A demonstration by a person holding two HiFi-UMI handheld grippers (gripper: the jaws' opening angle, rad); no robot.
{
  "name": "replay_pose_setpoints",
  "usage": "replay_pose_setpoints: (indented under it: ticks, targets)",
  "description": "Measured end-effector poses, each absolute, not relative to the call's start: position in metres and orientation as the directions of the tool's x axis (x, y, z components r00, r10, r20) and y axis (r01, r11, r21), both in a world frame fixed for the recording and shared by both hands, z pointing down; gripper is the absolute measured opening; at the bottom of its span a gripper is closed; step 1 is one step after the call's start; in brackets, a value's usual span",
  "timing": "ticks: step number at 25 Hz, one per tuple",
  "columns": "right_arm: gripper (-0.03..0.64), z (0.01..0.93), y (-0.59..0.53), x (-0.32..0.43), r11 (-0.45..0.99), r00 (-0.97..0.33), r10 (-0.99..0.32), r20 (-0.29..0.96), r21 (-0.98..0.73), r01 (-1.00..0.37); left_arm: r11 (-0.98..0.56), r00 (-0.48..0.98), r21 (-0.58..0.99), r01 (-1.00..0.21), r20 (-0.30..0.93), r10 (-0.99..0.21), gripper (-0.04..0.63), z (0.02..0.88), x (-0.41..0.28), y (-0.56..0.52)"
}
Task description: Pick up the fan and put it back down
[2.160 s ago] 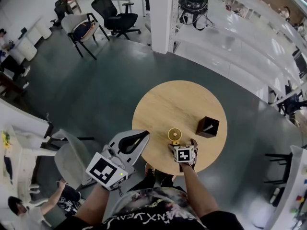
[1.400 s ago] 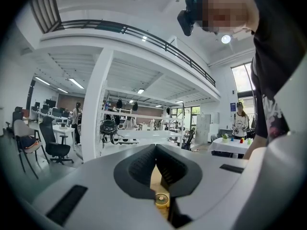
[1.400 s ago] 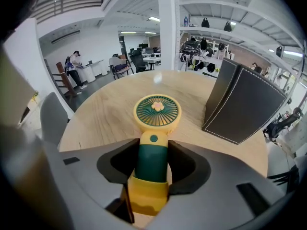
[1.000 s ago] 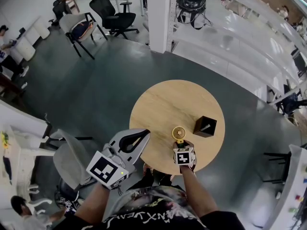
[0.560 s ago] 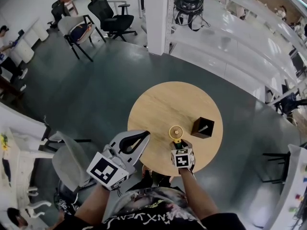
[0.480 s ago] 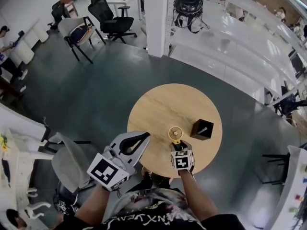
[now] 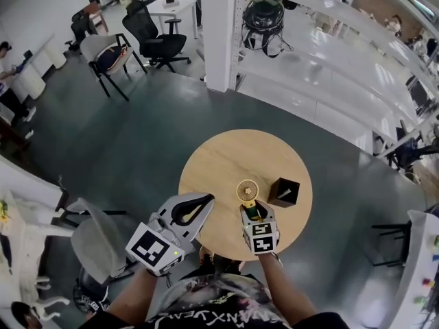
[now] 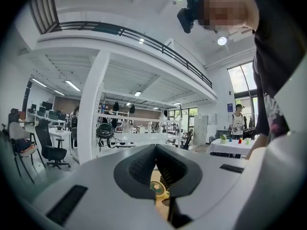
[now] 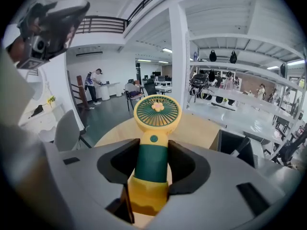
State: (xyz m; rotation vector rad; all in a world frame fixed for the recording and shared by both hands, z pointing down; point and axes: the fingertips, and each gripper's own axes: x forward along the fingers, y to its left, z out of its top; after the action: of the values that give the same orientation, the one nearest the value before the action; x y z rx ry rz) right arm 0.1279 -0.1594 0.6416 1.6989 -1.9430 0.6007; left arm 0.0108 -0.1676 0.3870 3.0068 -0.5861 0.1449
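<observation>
The fan (image 7: pixel 247 190) has a round yellow head with a green grille and a green and yellow handle. My right gripper (image 7: pixel 251 212) is shut on that handle and holds the fan upright above the round wooden table (image 7: pixel 219 157). In the right gripper view the handle (image 9: pixel 151 163) fills the gap between the pads (image 9: pixel 184 169) of the right gripper (image 9: pixel 152 166), and the head (image 9: pixel 156 113) stands above them. My left gripper (image 7: pixel 200 203) hovers off the table's left edge, shut with nothing in it. In the left gripper view, below the touching tips of the left gripper (image 8: pixel 155 147), I see the fan (image 8: pixel 157 188).
A black open box (image 7: pixel 283 192) stands on the table right of the fan, and shows as the box (image 9: pixel 235 148) in the right gripper view. A grey chair (image 7: pixel 96 237) stands left of the table. A white pillar (image 7: pixel 219 33), shelving and office chairs (image 7: pixel 154 36) lie beyond.
My right gripper has risen with the fan in its grip, so the fan now hangs above the tabletop. The left gripper has stayed where it was.
</observation>
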Motion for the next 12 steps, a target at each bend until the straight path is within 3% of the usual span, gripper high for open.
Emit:
replay_pose_setpoints:
  ticks: [12]
  targets:
    - [0.184,0.503,-0.160,0.122,0.217,-0.191,-0.894,0.405,0.018,-0.976,-0.929,0.927,0.046,-0.368,0.089,-0.363,0.017,0.378,0.011,-0.167]
